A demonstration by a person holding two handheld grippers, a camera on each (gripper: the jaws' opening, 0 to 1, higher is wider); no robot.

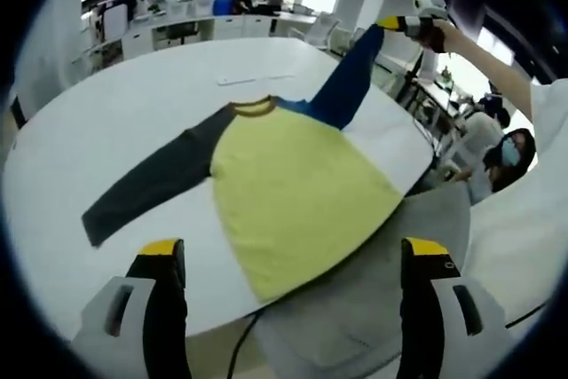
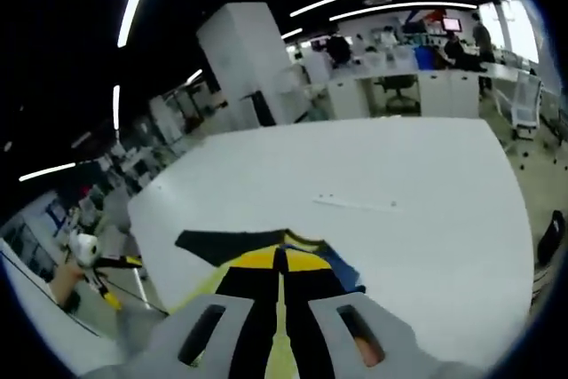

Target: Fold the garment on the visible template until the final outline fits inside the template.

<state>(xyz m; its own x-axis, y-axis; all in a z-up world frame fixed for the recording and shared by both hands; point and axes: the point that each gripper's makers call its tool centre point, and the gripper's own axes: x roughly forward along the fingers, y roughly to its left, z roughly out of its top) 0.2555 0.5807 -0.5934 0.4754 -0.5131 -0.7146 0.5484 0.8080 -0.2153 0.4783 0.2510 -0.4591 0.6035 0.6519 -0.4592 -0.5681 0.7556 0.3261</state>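
White and wide, the rounded table [image 1: 115, 104] runs away ahead of both tools, smooth and matte, with an open office of desks and ceiling light strips behind it. Spread on that tabletop, out beyond the left gripper [image 1: 290, 259], lies the raglan shirt [image 1: 293, 184]: soft pale-yellow body, dark ribbed collar, one charcoal sleeve [image 1: 151, 179] flat and stretched away to the left-hand jaw's side. Its hem droops over the near table edge, right between the left gripper's yellow-tipped jaws, which stand wide apart with nothing in them. Below that edge sits a grey upholstered chair [image 1: 390, 290], just past the right-hand jaw.

Now the other sleeve! The blue sleeve [image 1: 348, 82] is up off the table, pulled taut into a long slanting band, its cuff pinched by the right gripper [image 1: 401, 24] up at the far right of the left gripper view, a person's hand [image 1: 441, 35] wrapped round the handle.

From the right gripper view, the two black jaws sit pressed together, only a thin seam between them, and the cloth runs straight out from their tips toward the collar and the dark sleeve [image 2: 217, 244] lying on the table. A thin pale strip [image 2: 355, 204] lies further out on the bare surface. The left gripper [image 2: 106, 281] shows low to the left of these jaws, hand-held.
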